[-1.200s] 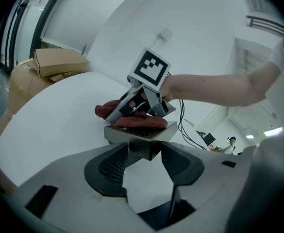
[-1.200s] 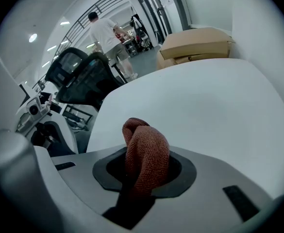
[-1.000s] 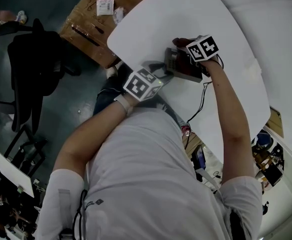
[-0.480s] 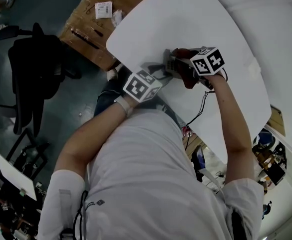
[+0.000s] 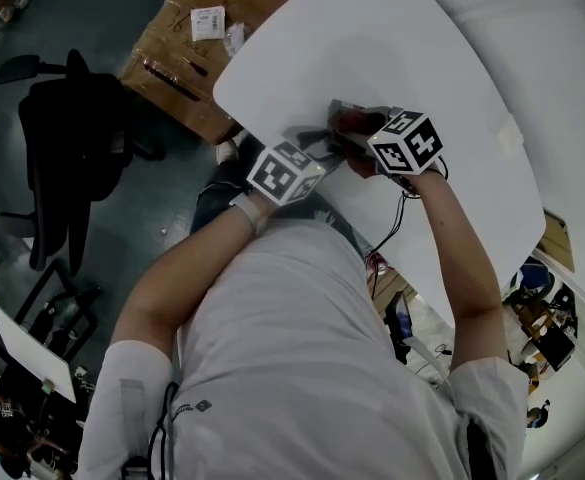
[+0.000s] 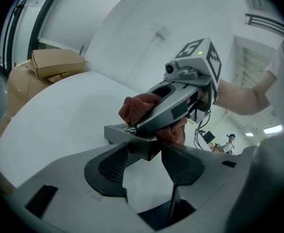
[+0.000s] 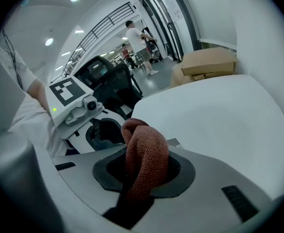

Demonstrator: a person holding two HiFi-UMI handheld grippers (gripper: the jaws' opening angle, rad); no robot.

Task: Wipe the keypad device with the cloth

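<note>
Right gripper view: jaws pinch cloth; left gripper clamps device.

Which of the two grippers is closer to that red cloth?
Right. The right gripper pinches the cloth between its jaws; the left gripper clamps the near end of the keypad device, with the cloth just beyond.

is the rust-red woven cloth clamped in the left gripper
No, the rust-red woven cloth is pinched in the right gripper, while the left gripper clamps the grey keypad device.
</note>
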